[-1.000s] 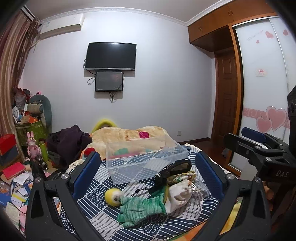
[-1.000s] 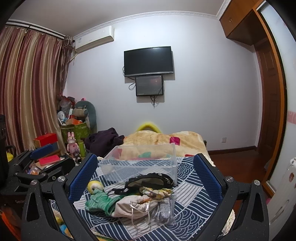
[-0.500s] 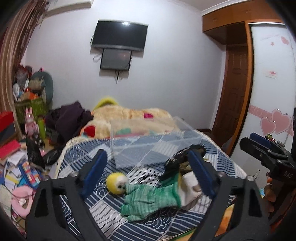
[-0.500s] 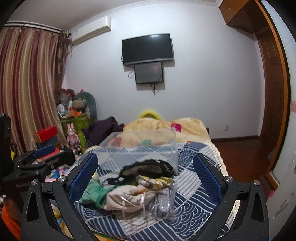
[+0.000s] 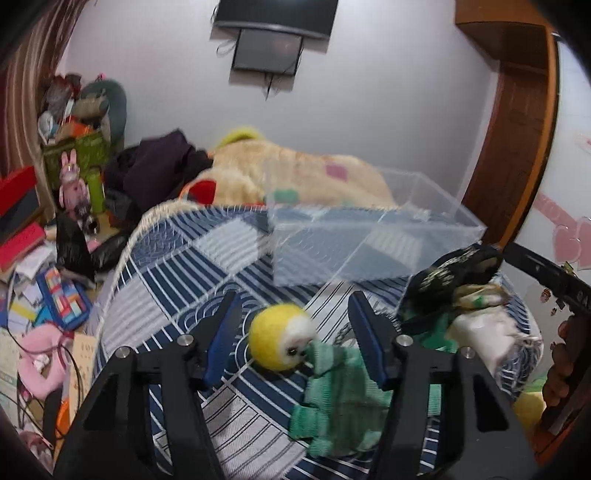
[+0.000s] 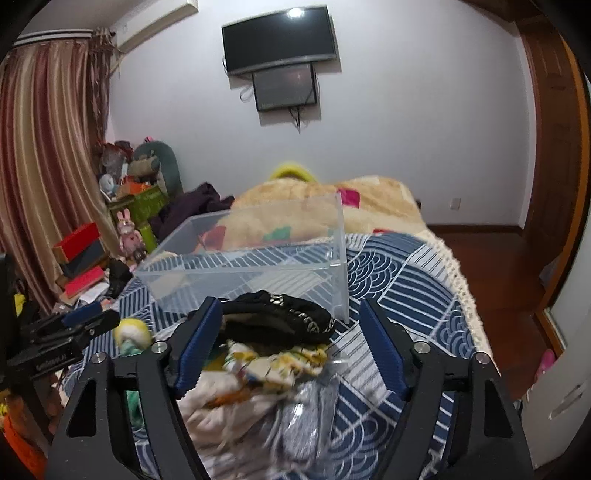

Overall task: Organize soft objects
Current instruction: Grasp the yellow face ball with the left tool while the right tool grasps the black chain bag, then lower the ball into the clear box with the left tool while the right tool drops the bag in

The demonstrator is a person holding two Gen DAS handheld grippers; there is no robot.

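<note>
**A lived-in home bedroom**

A bed point(image 6: 424, 266) with a blue-and-white patterned cover fills the middle of the frame, a beige blanket point(image 6: 369, 199) heaped at its far end. On the white wall above hang a television point(image 6: 279, 38) and a smaller screen point(image 6: 284, 90). Striped curtains point(image 6: 44, 147) and an air conditioner point(image 6: 155, 26) sit at upper left, a wooden door point(image 6: 550, 140) at right. Boxes, stuffed toys point(image 5: 74, 184) and papers point(image 5: 26, 291) clutter the lower left floor.

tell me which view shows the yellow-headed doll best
The left wrist view: the yellow-headed doll lies whole between the open left gripper fingers, face and green body clear. The right wrist view catches only a blurred bit of it at left.
</note>
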